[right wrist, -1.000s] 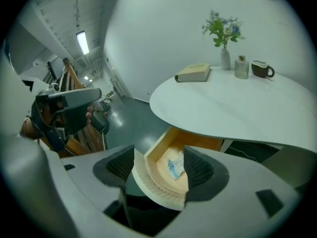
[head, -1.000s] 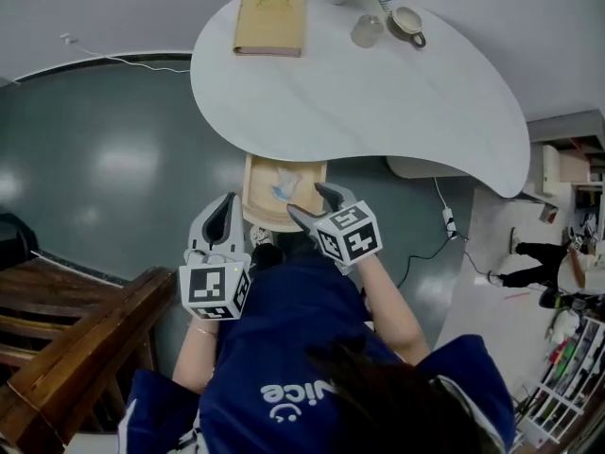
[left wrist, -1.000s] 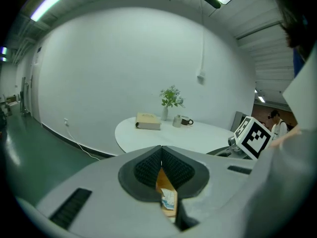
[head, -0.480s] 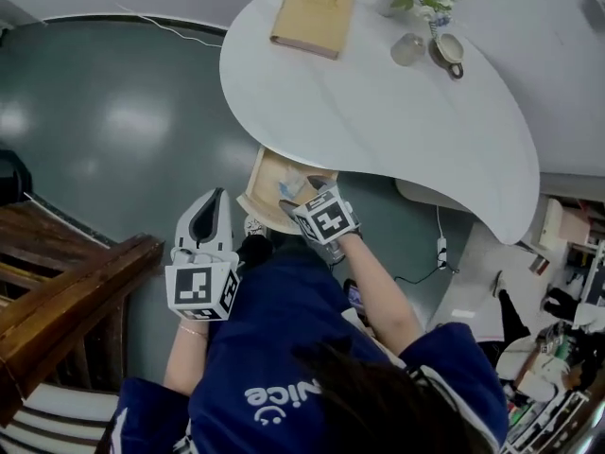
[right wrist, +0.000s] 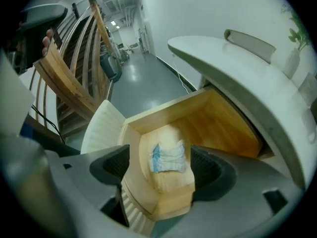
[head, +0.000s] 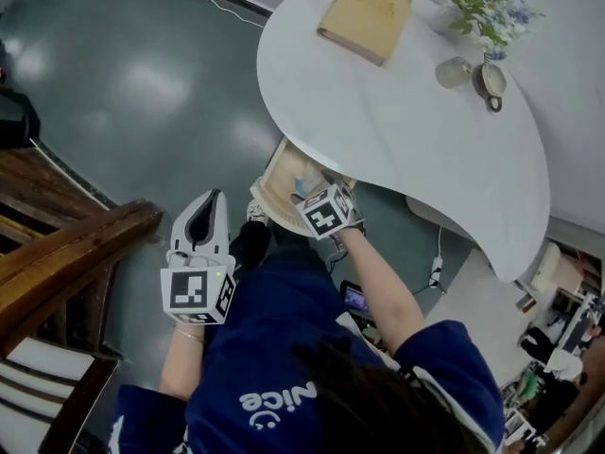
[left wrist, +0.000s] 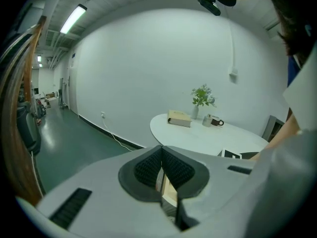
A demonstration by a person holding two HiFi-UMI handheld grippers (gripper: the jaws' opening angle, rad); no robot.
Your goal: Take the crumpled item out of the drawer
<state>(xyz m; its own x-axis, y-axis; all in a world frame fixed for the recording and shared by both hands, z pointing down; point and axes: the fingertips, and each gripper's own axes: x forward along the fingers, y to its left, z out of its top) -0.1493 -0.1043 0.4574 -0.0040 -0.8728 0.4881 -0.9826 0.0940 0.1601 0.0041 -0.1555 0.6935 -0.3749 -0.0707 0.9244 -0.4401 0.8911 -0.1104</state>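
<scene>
A: So, where is the crumpled item [right wrist: 168,158]?
B: It lies on the drawer [right wrist: 163,108] floor, in the pulled-out part just clear of the worktop [right wrist: 237,78] edge.
A: And the right tongs [right wrist: 161,168]?
B: They hang over the drawer, jaws spread and opening. The item shows in the gap between them, beyond the pads, and nothing touches it.
A: The left tongs [left wrist: 162,171]?
B: Pressed together on nothing, at the person's side, well apart from the drawer.

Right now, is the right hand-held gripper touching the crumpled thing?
Apart. Right gripper view: the crumpled thing lies in the drawer beyond the right hand-held gripper, its jaws opening, bare wood between.
</scene>
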